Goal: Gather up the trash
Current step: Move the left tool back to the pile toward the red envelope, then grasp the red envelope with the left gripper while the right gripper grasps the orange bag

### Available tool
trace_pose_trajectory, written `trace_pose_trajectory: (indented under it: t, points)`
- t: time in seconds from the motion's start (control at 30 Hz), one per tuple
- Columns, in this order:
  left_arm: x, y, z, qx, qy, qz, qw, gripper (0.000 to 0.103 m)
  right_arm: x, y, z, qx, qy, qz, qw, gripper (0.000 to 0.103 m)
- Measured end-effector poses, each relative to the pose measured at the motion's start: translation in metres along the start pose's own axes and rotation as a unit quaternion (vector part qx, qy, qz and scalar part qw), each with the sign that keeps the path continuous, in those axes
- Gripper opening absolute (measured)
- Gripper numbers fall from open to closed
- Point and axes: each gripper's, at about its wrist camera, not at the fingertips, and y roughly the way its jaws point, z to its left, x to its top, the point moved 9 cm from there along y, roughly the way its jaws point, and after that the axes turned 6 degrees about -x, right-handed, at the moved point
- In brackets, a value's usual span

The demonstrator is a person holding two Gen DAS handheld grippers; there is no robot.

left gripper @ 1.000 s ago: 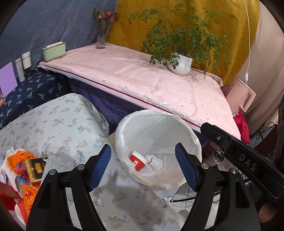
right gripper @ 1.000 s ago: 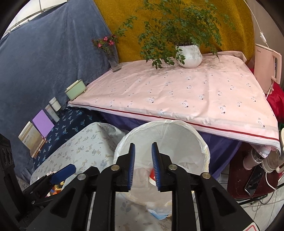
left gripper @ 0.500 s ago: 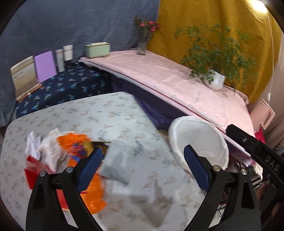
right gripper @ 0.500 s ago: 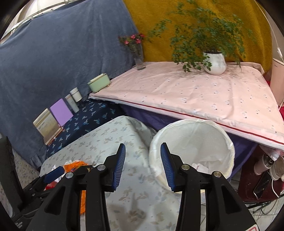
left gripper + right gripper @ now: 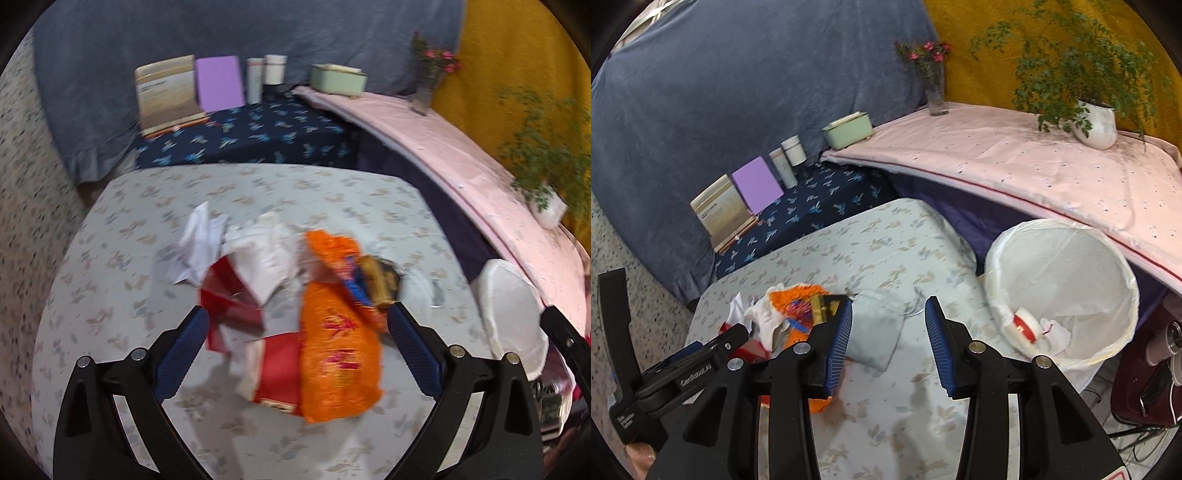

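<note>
A trash pile lies on the floral-clothed table (image 5: pixel 258 184): an orange wrapper (image 5: pixel 338 354), red packaging (image 5: pixel 229 299), crumpled white paper (image 5: pixel 199 243), a tissue (image 5: pixel 262 258) and a small dark and gold box (image 5: pixel 380 280). My left gripper (image 5: pixel 297 310) hovers over the pile, its jaws opening wide with nothing pressed between the pads. My right gripper (image 5: pixel 888 301) is open above a grey pouch (image 5: pixel 875 332) beside the pile, apart from it. The white-lined bin (image 5: pixel 1060 225) stands at the table's right and holds a red and white cup (image 5: pixel 1021 325) and tissue.
Behind the table, a dark blue clothed surface (image 5: pixel 258 136) carries a book (image 5: pixel 166 92), a purple card (image 5: pixel 219 83) and two canisters. A pink-covered bench (image 5: pixel 1034 162) holds a mint box (image 5: pixel 847 129), a flower vase (image 5: pixel 936 92) and a potted plant (image 5: pixel 1097 122).
The left gripper swung left from over the bin to over the trash pile, its jaws widening. The right gripper opened and shifted left from the bin to the pouch on the table.
</note>
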Motion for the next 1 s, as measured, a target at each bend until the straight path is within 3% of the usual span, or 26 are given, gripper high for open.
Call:
trace_pose_trajectory:
  t: [0.23, 0.47, 0.57, 0.73, 0.83, 0.93, 1.0]
  points:
    - [-0.006, 0.027, 0.034, 0.017, -0.053, 0.036, 0.9978, 0.093, -0.015, 0.018, 0.027, 0.011, -0.019, 0.022, 1.000, 0.041]
    - [-0.005, 0.053, 0.049, 0.031, -0.068, 0.064, 0.9951, 0.091, -0.033, 0.039, 0.051, 0.022, -0.040, 0.052, 0.998, 0.041]
    - [-0.006, 0.057, 0.053, 0.026, -0.067, 0.072, 0.9948, 0.079, -0.038, 0.047, 0.062, 0.030, -0.047, 0.062, 0.996, 0.041]
    - [-0.009, 0.057, 0.056, 0.016, -0.062, 0.081, 0.9947, 0.047, -0.042, 0.062, 0.085, 0.042, -0.064, 0.074, 0.994, 0.041]
    - [-0.009, 0.053, 0.059, 0.006, -0.060, 0.080, 0.9950, 0.041, -0.042, 0.073, 0.098, 0.051, -0.074, 0.084, 0.992, 0.041]
    - [-0.010, 0.050, 0.062, -0.008, -0.056, 0.084, 0.9949, 0.018, -0.044, 0.085, 0.111, 0.056, -0.085, 0.093, 0.990, 0.041]
    - [-0.009, 0.047, 0.065, -0.016, -0.059, 0.084, 0.9946, 0.015, -0.044, 0.094, 0.119, 0.057, -0.090, 0.097, 0.990, 0.041]
